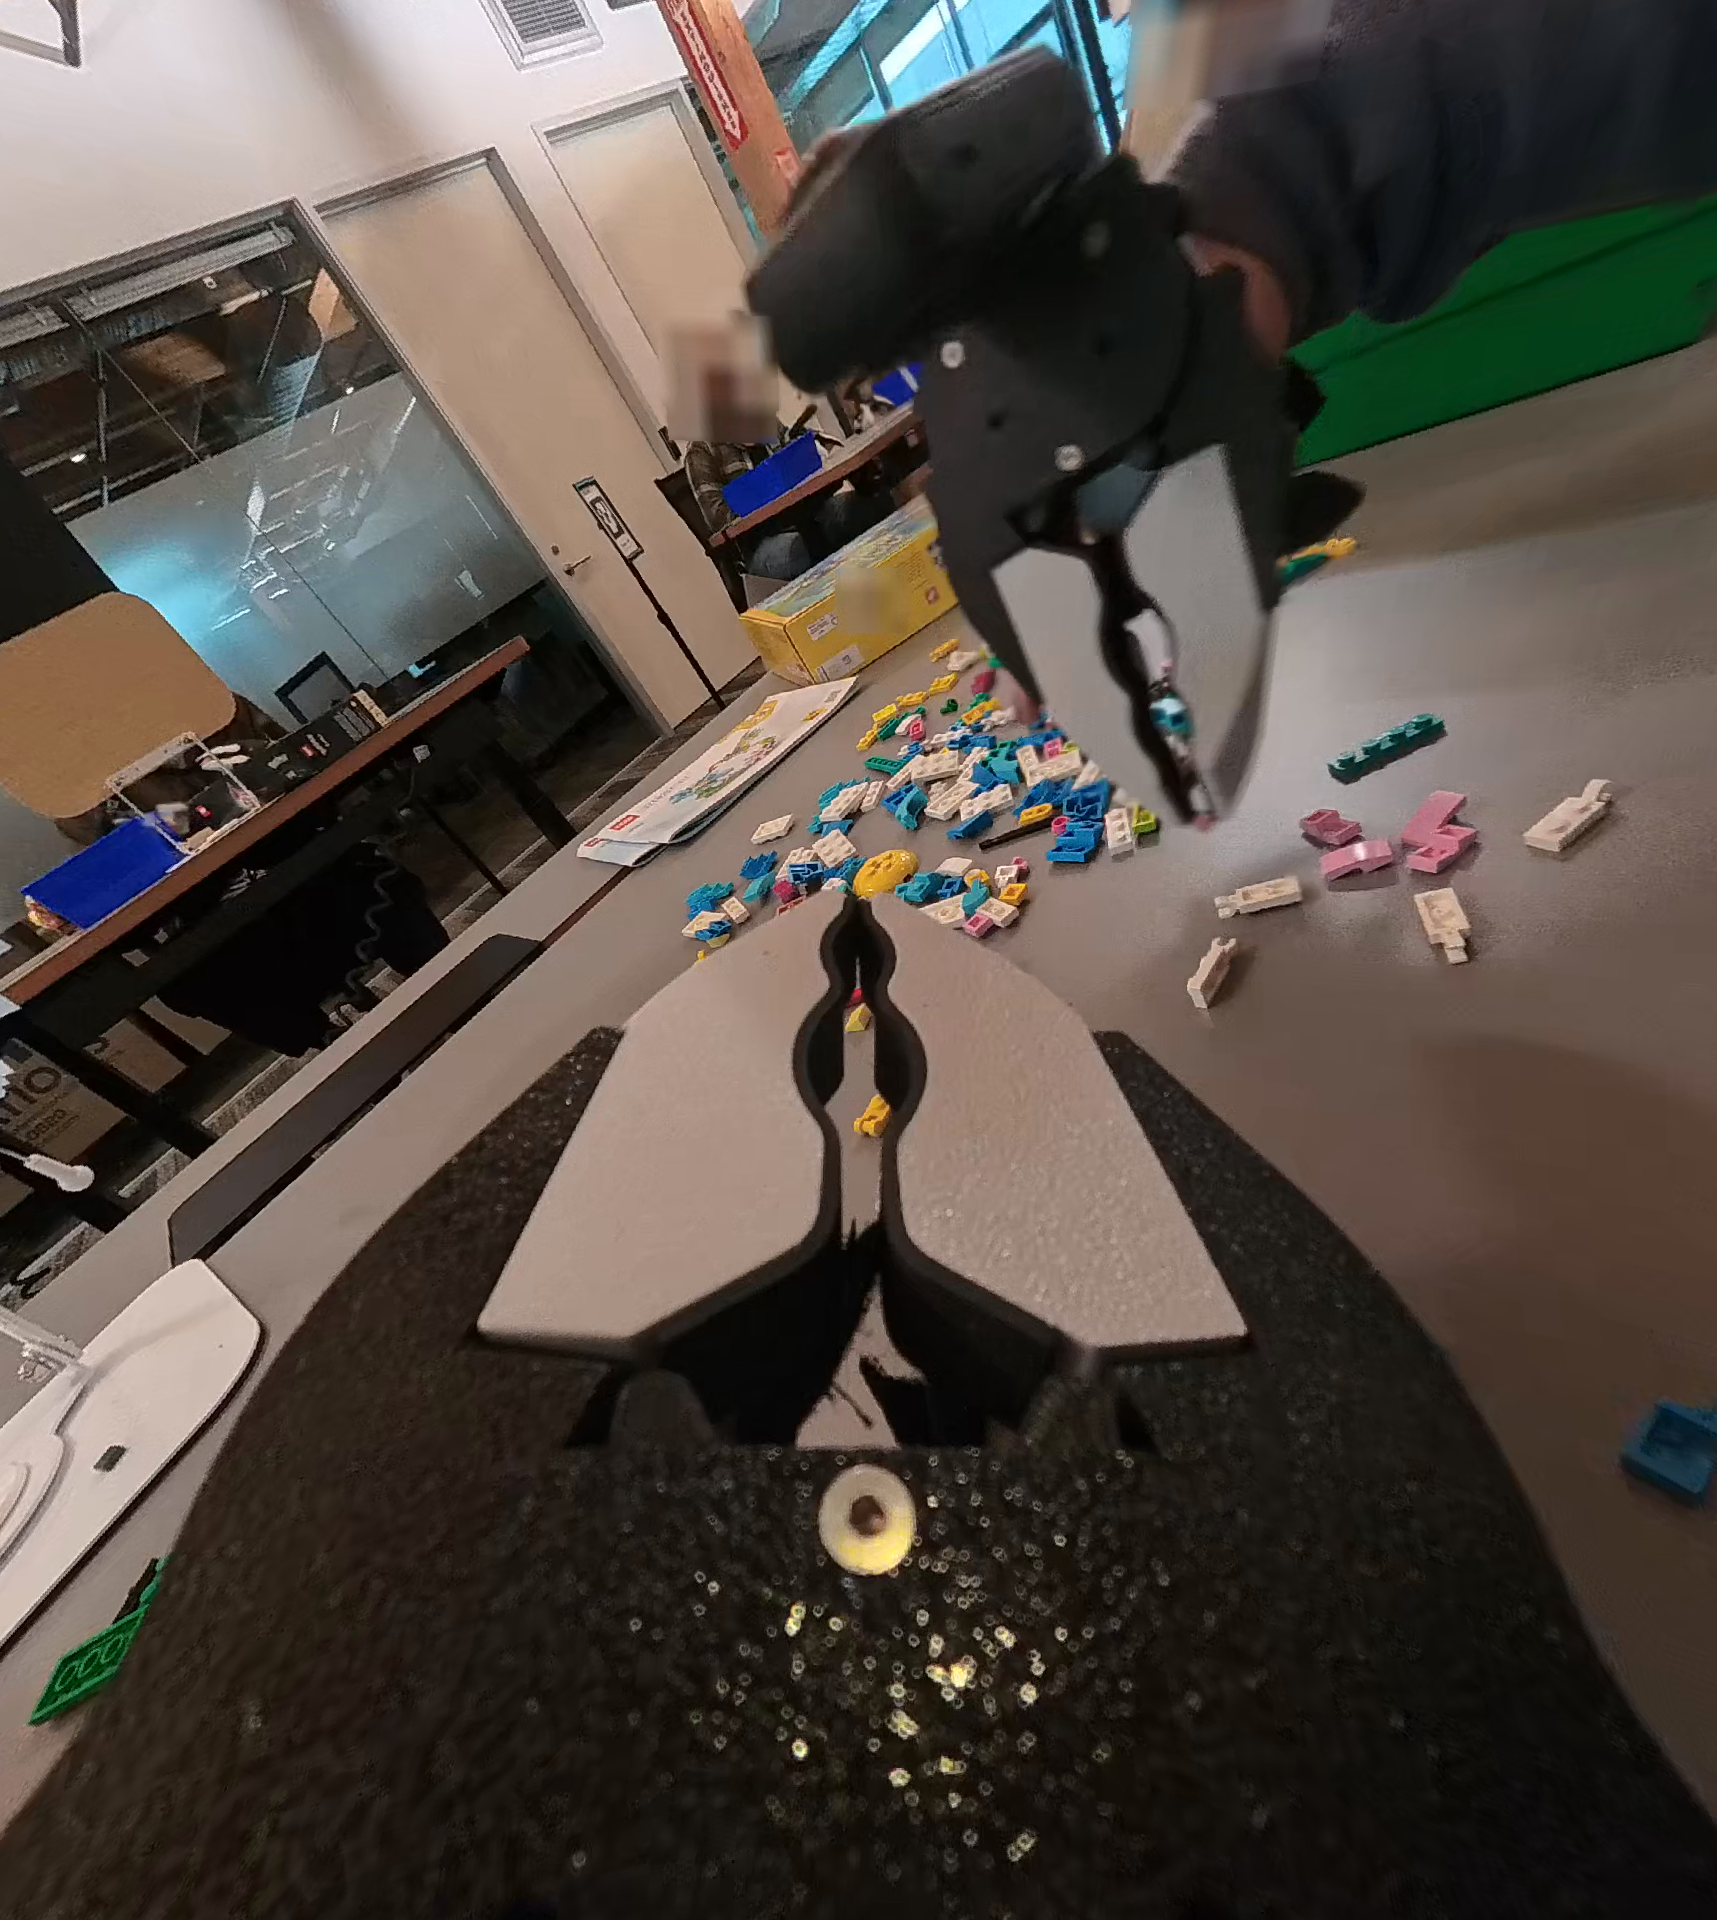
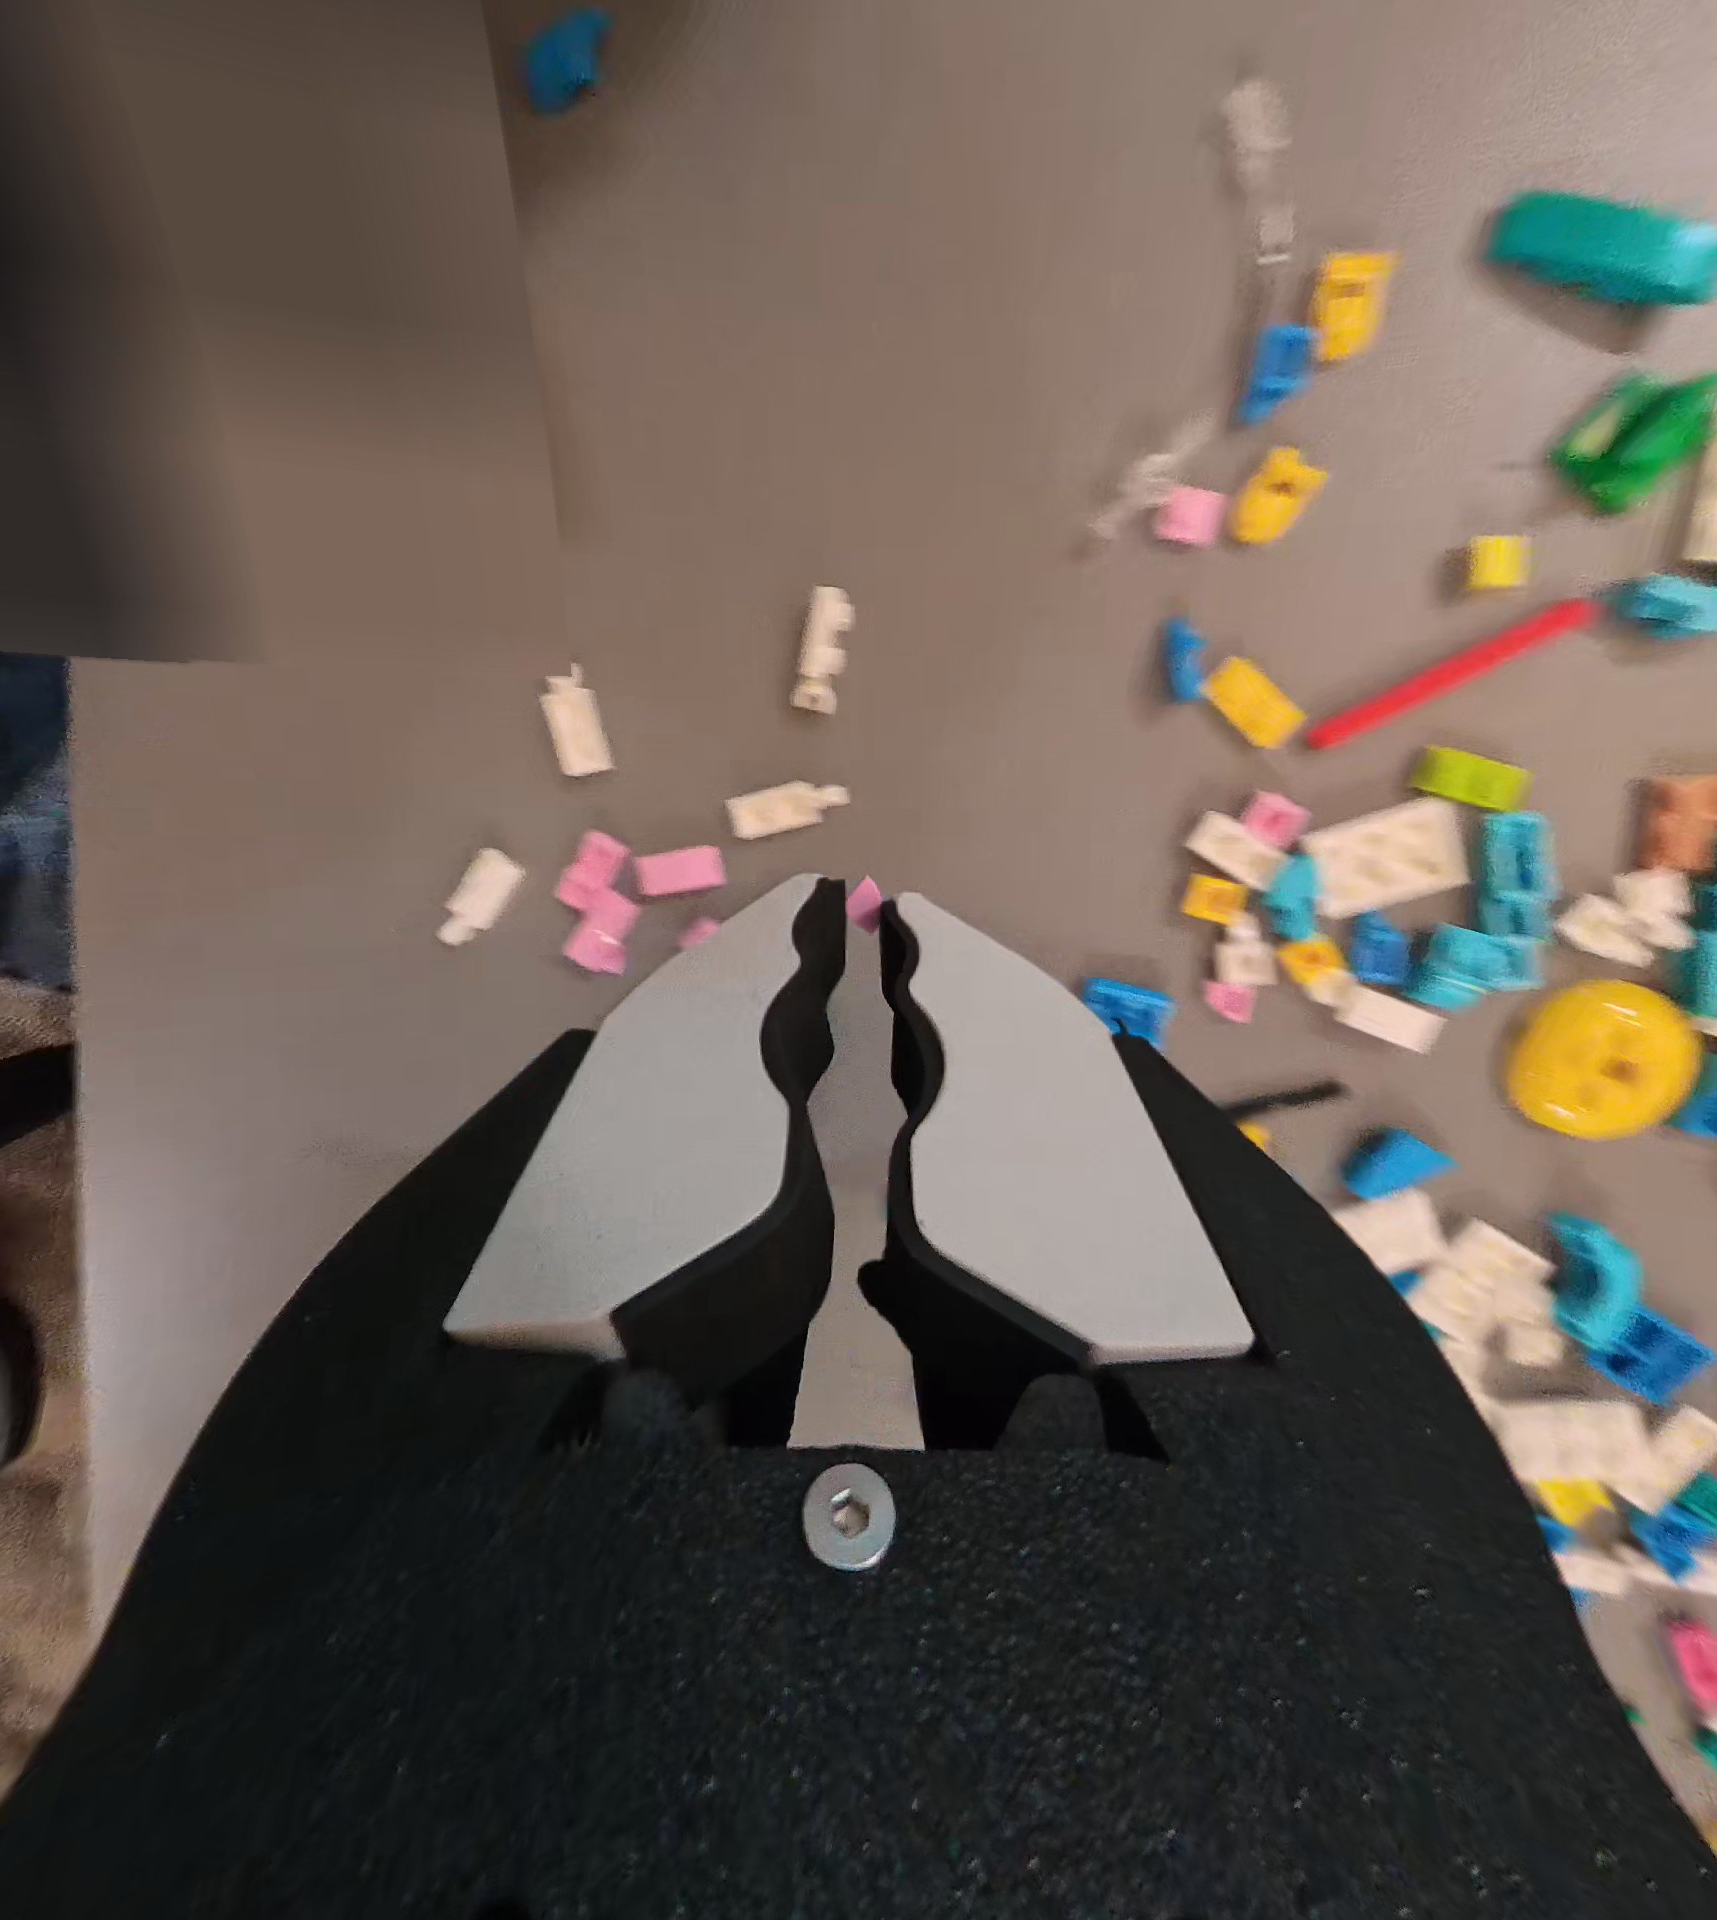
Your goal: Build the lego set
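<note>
Loose Lego pieces lie in a pile (image 1: 958, 800) on the grey table (image 1: 1456, 1143), also in the right wrist view (image 2: 1456, 935). My right gripper (image 2: 864, 902) is shut on a small pink piece (image 2: 864, 904) and hangs above the table, right of the pile; it also shows in the left wrist view (image 1: 1202, 816). Under it lie pink bricks (image 2: 625, 894) and white hinge pieces (image 2: 579, 727). My left gripper (image 1: 859, 914) is shut with nothing seen in it, low over the table and pointing at the pile.
An instruction booklet (image 1: 729, 769) and a yellow box (image 1: 843, 613) lie beyond the pile. A teal plate (image 1: 1386, 746), a blue piece (image 1: 1677, 1446) and a green plate (image 1: 90, 1668) lie apart. A white flat base (image 1: 106, 1382) sits at the left edge. The table edge (image 2: 75, 935) is at left. The tips of one gripper are about 15 centimetres away from the tips of the other. From my right tips it is roughly 7 centimetres to the teal plate (image 1: 1386, 746); from my left, 20 centimetres.
</note>
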The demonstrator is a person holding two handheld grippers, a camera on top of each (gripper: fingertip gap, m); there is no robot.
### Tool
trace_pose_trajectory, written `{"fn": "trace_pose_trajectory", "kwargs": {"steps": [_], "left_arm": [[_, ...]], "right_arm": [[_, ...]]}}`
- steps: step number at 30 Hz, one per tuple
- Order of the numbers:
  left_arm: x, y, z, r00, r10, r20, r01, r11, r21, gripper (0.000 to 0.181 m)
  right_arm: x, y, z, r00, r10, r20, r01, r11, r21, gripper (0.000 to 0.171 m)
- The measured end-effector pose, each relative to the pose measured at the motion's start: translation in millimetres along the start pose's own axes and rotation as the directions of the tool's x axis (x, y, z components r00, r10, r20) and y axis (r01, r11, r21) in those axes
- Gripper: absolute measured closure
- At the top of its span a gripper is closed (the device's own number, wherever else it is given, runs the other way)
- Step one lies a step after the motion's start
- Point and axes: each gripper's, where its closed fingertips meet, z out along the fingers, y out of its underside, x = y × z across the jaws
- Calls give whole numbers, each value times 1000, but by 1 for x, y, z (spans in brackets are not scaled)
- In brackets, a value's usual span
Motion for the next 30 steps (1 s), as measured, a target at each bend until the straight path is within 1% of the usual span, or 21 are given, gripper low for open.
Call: {"fn": "trace_pose_trajectory", "kwargs": {"steps": [2, 4, 6, 8, 11, 14, 18, 23, 24, 25, 26, 30], "left_arm": [[0, 0, 0, 1000, 0, 1, 0, 1000, 0, 181], [0, 0, 0, 1000, -1, 0, 1, 1000, 1, 181], [0, 0, 0, 1000, -1, -1, 1, 1000, 0, 181], [0, 0, 0, 1000, 0, -1, 0, 1000, 0, 181], [0, 0, 0, 1000, 1, -1, -1, 1000, -2, 181], [1, 0, 0, 1000, 5, -2, -5, 1000, -2, 181], [1, 0, 0, 1000, 5, -2, -5, 1000, -2, 181], [1, 0, 0, 1000, 4, -2, -4, 1000, -2, 181], [1, 0, 0, 1000, 4, -3, -4, 1000, -2, 181], [1, 0, 0, 1000, 4, -3, -4, 1000, -2, 181], [1, 0, 0, 1000, 5, -3, -5, 1000, -3, 181], [1, 0, 0, 1000, 4, -2, -4, 1000, -1, 181]], "right_arm": [[-19, -2, 13, 999, -34, 11, 35, 999, -38, 165], [-28, -5, 22, 998, -57, -2, 57, 998, -35, 165], [-27, -8, 22, 999, -37, -23, 37, 999, -11, 153], [-13, -10, 13, 997, -3, -80, 6, 999, 36, 152], [30, 1, -4, 969, 66, -239, -56, 997, 47, 155], [60, 14, -8, 947, 124, -295, -117, 992, 42, 156], [74, 22, -4, 948, 142, -285, -144, 990, 14, 155], [76, 27, 5, 960, 145, -241, -154, 988, -18, 154], [76, 26, 5, 961, 148, -235, -155, 988, -14, 156], [76, 27, 5, 962, 148, -231, -157, 987, -21, 163], [76, 28, 5, 961, 140, -237, -151, 988, -30, 165], [69, 25, -3, 959, 123, -254, -131, 991, -13, 166]]}}
